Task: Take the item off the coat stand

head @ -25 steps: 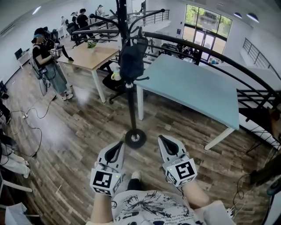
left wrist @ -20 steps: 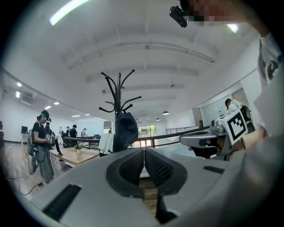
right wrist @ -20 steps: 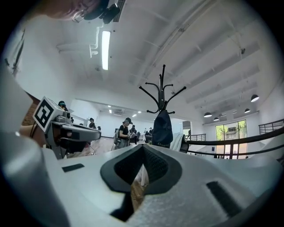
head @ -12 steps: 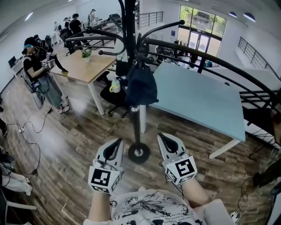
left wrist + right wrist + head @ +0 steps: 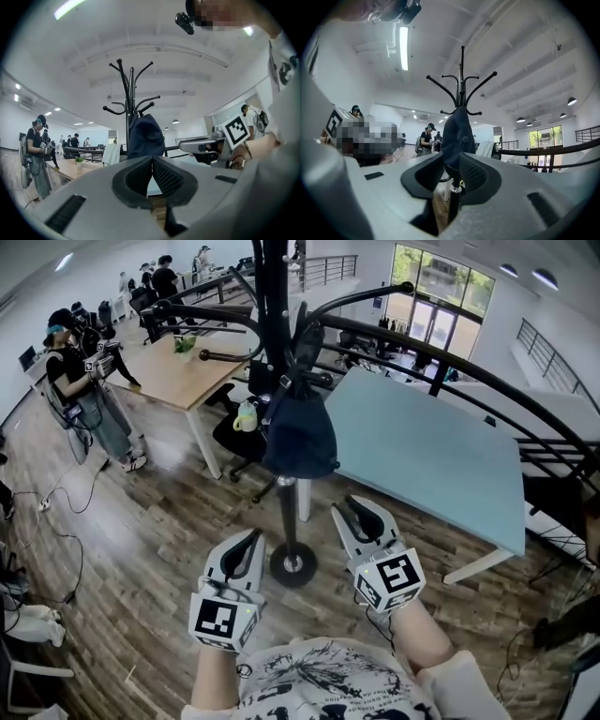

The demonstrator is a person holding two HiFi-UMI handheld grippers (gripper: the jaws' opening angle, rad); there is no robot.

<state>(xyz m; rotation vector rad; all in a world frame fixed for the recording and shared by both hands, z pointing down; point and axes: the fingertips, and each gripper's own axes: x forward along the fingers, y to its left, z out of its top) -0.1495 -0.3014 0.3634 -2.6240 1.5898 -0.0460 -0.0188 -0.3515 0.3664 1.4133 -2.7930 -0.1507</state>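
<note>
Left gripper (image 5: 254, 540) (image 5: 152, 160): being held level and low in front of the torso, left of the stand's base; its jaws are pressing together with nothing between them.
Right gripper (image 5: 343, 513) (image 5: 451, 158): being held level beside it; its jaws have just been opening to a narrow gap, and nothing is lying in that gap. Only the distant pole and bag are showing through it.
Base (image 5: 292, 563): sitting on the wooden floor between the two grippers and just ahead of them.
Bag (image 5: 300, 437) (image 5: 145, 136) (image 5: 457, 133): dark blue, hanging from a lower hook of the coat stand (image 5: 274, 296) (image 5: 127, 93) (image 5: 461, 79), on the near side of the pole, well apart from both grippers.
Bag axis: running up and down along the pole, with the strap end pointing up to the hook and the rounded bottom pointing at the floor.
Step in hand: judging by the gap, the approach is under way and no grasp has been made.
Doing it well: the right jaws are probably needing to spread wider, then close on the strap or upper part. Lifting up and outward along the hook should clear its upturned tip, since a straight pull is risking tipping the stand.
Blue table (image 5: 427, 451): standing behind the stand, with people working farther off.
</note>
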